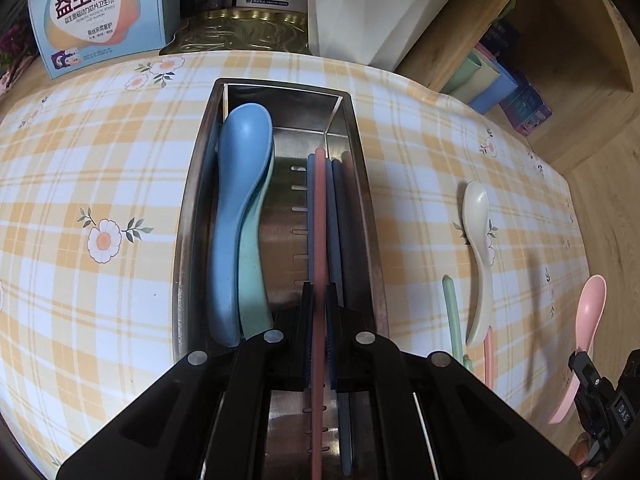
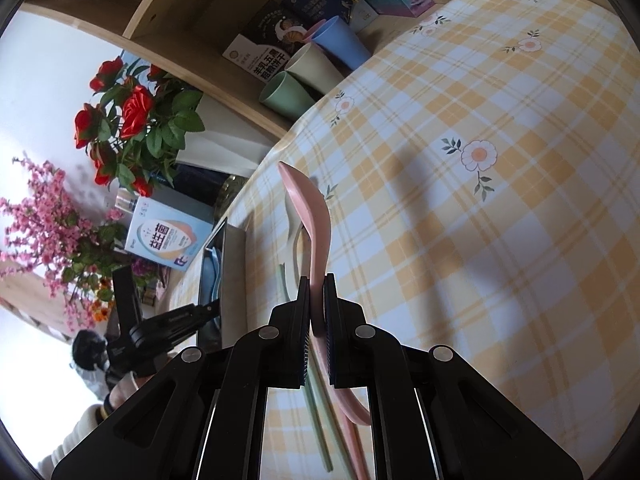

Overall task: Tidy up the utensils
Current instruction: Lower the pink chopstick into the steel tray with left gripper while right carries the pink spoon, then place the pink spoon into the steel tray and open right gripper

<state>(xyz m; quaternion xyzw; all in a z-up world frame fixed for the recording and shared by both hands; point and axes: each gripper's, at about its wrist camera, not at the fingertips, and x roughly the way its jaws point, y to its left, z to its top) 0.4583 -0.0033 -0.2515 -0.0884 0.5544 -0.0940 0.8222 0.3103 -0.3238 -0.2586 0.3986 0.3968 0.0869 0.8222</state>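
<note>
Left gripper (image 1: 319,292) jaws clamp a slim pink chopstick (image 1: 319,216); right gripper (image 2: 317,284) jaws pinch a curved pink spoon (image 2: 314,216).

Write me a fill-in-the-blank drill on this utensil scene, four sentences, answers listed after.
1. The left gripper is shut on a ____ chopstick.
2. The right gripper is shut on the ____ spoon.
3. In the metal tray, the blue spoon lies on top of a ____ spoon.
4. The cream spoon lies on the ____, outside the tray.

Answers: pink; pink; green; tablecloth
</note>
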